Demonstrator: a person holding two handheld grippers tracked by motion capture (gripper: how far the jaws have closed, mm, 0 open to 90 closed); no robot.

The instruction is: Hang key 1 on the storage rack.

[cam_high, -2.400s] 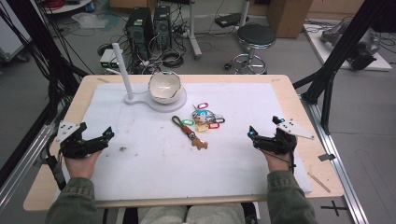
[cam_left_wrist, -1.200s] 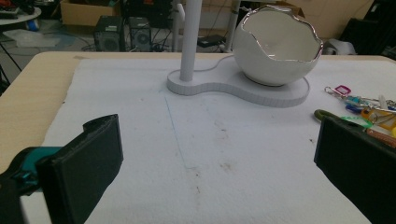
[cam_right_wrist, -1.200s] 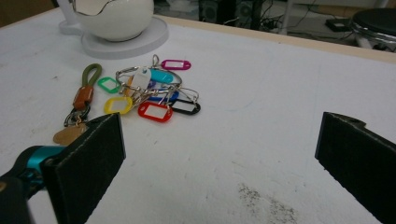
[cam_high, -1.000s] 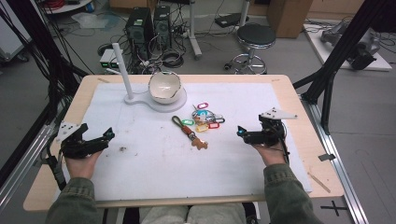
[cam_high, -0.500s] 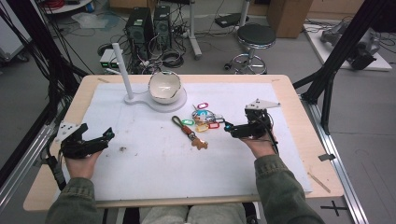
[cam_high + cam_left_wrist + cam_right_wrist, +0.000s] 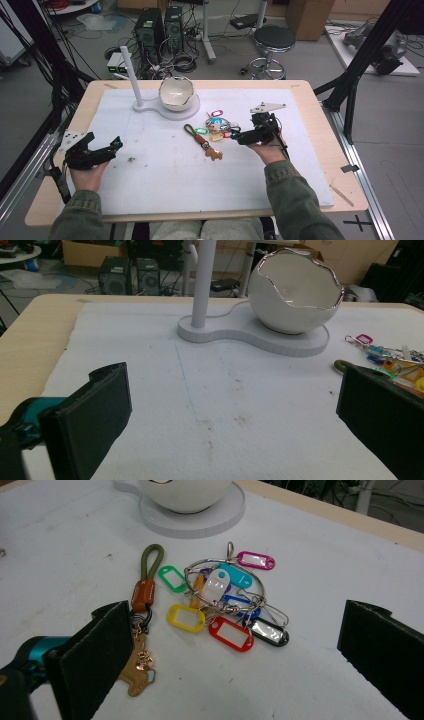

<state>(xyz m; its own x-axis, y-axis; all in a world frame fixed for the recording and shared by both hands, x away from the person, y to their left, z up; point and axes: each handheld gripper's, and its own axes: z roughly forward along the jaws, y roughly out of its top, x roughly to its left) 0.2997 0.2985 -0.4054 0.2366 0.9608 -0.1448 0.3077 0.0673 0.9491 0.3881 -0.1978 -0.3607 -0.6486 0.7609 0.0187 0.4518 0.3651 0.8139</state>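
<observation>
Ahead of your left tool (image 6: 102,150), jaws spread wide and empty, the egg-shaped bowl (image 6: 295,295) stands on its white base. Between your right tool's (image 6: 240,136) wide-open jaws, the bunch of coloured key tags (image 6: 227,602) lies on the worktop (image 6: 165,170).

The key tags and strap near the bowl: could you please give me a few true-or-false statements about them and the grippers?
1. The right gripper has its jaws open beside the key tags. True.
2. The strap is held by the left gripper. False: it lies on the mat, apart from that gripper.
3. The bowl sits on a white base. True.
4. A red tag lies inside the bowl. False: it lies on the mat with the other tags.
5. The left gripper is shut. False: its jaws are wide apart.
</observation>
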